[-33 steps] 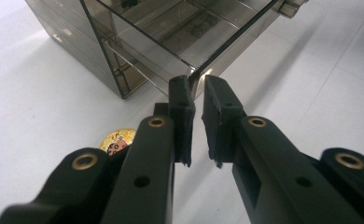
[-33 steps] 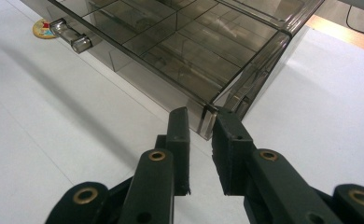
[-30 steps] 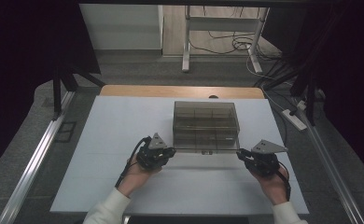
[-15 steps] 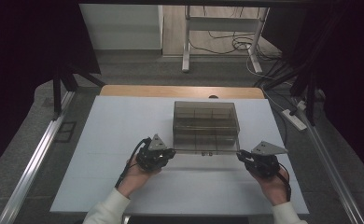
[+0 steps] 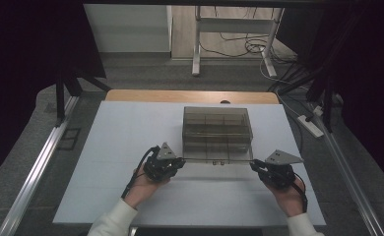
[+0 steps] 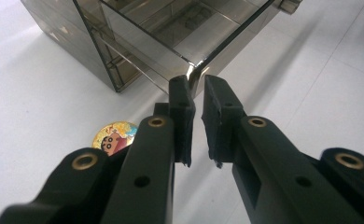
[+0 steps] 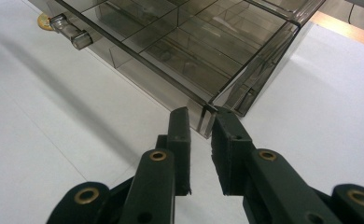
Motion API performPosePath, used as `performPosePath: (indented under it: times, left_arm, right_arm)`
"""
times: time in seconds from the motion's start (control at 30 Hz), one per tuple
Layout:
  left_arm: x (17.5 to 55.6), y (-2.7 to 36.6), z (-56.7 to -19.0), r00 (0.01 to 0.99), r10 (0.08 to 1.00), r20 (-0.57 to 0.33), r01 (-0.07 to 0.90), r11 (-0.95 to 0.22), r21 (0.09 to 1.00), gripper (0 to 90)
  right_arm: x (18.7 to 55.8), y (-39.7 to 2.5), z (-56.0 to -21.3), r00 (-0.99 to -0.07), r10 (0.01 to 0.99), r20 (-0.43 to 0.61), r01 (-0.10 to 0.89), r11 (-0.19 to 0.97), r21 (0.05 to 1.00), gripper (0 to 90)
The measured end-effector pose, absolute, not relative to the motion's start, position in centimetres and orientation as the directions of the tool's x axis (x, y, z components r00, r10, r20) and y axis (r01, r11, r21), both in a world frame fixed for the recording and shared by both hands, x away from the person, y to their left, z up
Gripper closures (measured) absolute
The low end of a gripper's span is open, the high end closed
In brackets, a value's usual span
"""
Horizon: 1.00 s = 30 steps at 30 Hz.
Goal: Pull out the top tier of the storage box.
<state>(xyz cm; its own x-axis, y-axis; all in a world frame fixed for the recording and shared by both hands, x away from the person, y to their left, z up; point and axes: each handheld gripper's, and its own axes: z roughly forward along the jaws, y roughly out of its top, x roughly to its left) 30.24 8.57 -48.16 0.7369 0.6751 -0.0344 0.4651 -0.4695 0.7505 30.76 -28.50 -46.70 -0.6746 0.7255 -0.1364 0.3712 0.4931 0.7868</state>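
From above: smoky clear box [image 5: 217, 133] on the white table [image 5: 106, 147], left gripper [image 5: 179, 161] pinching its near-left lid corner, right gripper [image 5: 255, 166] at the near-right corner. Along the left gripper [image 6: 196, 93]: jaws narrow, nipping the lid edge straight ahead, cartoon coin [image 6: 114, 135] just below-left. Along the right gripper [image 7: 202, 116]: jaws narrow, clamped on the corner between the tips, latch [image 7: 70, 31] far up-left.

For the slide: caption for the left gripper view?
Left gripper closing on a corner of the smoked clear organizer box; cartoon sticker on the table.
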Motion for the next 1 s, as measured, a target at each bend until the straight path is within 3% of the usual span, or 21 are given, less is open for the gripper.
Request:
performPosePath:
  times: [0.5, 0.6, 0.67, 0.77, 1.0]
  left_arm:
    - [30.3, 8.6, -48.3, 0.743, 0.668, -0.045, 0.466, -0.469, 0.75, 79.1]
    - [30.4, 8.6, -48.4, 0.751, 0.659, -0.04, 0.456, -0.474, 0.753, 68.7]
    - [30.5, 8.6, -48.4, 0.748, 0.663, -0.032, 0.455, -0.477, 0.752, 56.3]
    - [30.6, 8.9, -48.4, 0.737, 0.675, -0.033, 0.465, -0.471, 0.749, 44.4]
    - [31.0, 9.4, -48.4, 0.707, 0.707, -0.038, 0.488, -0.448, 0.749, 26.4]
  right_arm:
    - [30.8, -28.6, -46.8, -0.679, 0.72, -0.143, 0.36, 0.496, 0.79, 76.6]
    - [30.8, -28.6, -46.8, -0.684, 0.714, -0.15, 0.347, 0.499, 0.794, 71.4]
    - [30.7, -28.5, -46.8, -0.67, 0.724, -0.167, 0.332, 0.493, 0.804, 59.1]
    - [30.8, -28.8, -46.7, -0.654, 0.74, -0.154, 0.339, 0.47, 0.815, 47.9]
    - [30.9, -29.5, -47.0, -0.671, 0.732, -0.12, 0.337, 0.445, 0.83, 36.7]
